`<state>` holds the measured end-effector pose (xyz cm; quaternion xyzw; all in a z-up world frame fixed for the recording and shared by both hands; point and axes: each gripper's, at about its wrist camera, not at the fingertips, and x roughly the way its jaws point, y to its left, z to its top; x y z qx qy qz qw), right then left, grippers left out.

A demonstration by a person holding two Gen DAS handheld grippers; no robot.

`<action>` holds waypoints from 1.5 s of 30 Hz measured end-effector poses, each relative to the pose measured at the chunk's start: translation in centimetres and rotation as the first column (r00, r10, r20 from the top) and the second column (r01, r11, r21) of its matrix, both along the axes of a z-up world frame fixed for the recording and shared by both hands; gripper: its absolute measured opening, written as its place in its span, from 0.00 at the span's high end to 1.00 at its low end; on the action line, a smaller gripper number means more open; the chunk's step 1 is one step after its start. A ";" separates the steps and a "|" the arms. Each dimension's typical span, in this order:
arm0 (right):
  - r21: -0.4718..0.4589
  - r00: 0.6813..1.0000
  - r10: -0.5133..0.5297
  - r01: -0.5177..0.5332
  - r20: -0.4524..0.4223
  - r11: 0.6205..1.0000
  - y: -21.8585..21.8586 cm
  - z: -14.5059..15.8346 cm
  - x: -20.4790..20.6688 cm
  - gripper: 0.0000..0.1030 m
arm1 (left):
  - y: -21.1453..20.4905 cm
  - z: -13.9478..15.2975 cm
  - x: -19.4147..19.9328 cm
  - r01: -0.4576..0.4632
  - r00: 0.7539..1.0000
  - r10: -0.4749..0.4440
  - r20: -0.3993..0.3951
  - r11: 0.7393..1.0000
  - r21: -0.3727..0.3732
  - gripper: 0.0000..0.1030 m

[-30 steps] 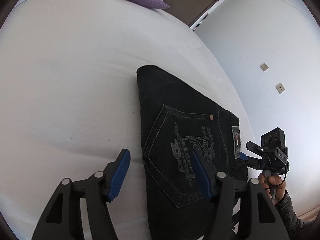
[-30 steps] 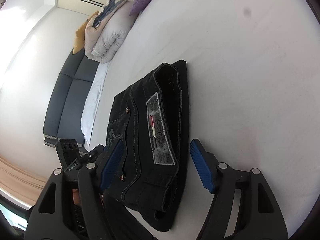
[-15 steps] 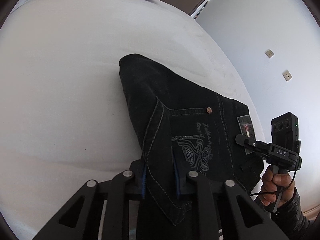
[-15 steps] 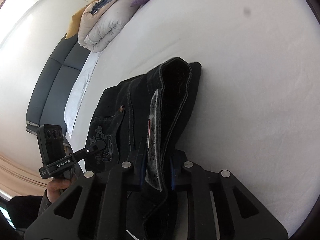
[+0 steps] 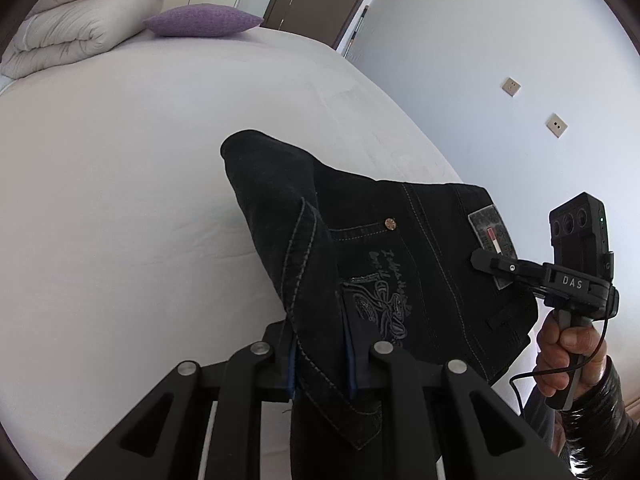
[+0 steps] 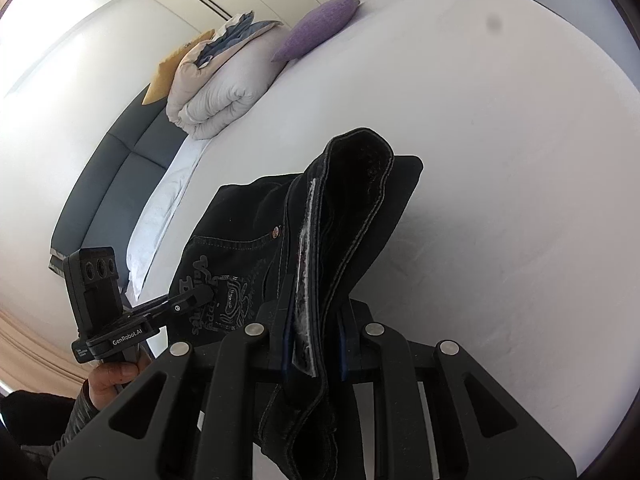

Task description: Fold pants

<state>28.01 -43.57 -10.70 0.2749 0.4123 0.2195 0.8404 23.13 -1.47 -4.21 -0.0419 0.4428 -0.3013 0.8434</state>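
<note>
Black denim pants [image 5: 400, 240], matt white cotton sheet [image 5: 120, 200]

Black pants [image 5: 400, 248] (grey pocket embroidery), white bed [image 5: 120, 180], purple cushion [image 5: 202, 20].

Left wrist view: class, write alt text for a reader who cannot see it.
The left tool is shut on folded black pants, raised over a white bed. At right, a hand holds the right tool at the waistband.

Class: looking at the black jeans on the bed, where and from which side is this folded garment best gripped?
Grip the black jeans at the near waistband end, coming from the bed's near edge: thick stitched layers stack there, and each hand-held gripper, left and right, is clamped there.
</note>
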 end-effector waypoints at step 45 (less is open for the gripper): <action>-0.243 0.910 -0.301 0.372 0.285 0.896 -3.6 3.8 -11.0 0.73 | -4.2 6.9 -9.9 -0.276 0.800 0.137 0.584 0.948 0.155 0.00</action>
